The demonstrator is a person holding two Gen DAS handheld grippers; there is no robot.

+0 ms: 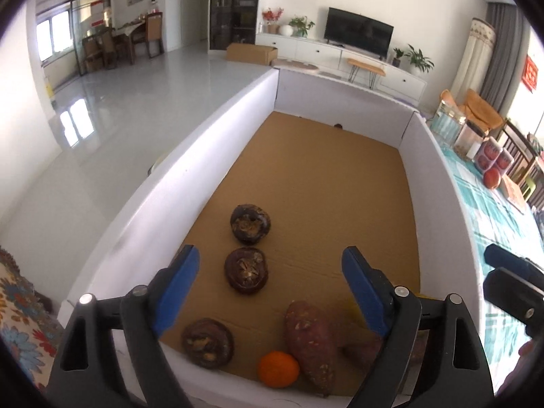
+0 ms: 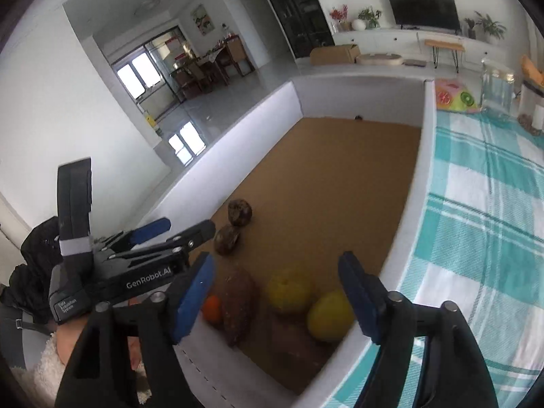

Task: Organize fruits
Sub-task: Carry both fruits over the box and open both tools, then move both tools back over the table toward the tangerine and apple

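Both claws hang over the near end of the white box (image 1: 210,142), jaws spread wide, nothing held in either. Left gripper (image 1: 272,292) points down at three dark round fruits (image 1: 246,270) in a row; tangerine (image 1: 278,369) and sweet potato (image 1: 311,336) lie touching at the near wall. Right gripper (image 2: 275,292) frames two yellow fruits (image 2: 289,289), side by side near the right wall. Likely next step is a pick: choose one fruit, centre the pads on it, come straight down, avoid nudging its neighbours, close gently.
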